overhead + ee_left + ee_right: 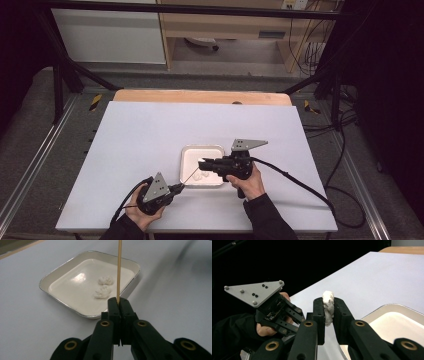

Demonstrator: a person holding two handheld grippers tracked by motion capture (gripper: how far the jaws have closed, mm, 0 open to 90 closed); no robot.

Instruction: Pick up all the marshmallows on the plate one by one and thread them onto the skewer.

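Left gripper [119, 302] clenched on wooden skewer [119, 267], right gripper [328, 307] pinching white dough piece [328, 307] above the tray [186, 150]; likely threading: align tip dead-centre, push slowly, avoid squashing.

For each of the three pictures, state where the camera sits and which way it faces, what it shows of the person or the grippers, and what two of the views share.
High view: above the person's side, looking forward and down on the table; both forearms, left gripper, right gripper.
Left gripper view: along shut jaws clamping a wooden skewer, toward the tray.
Right gripper view: along jaws squeezing a white lump, toward the other hand.
Shared: the tray, in all three.
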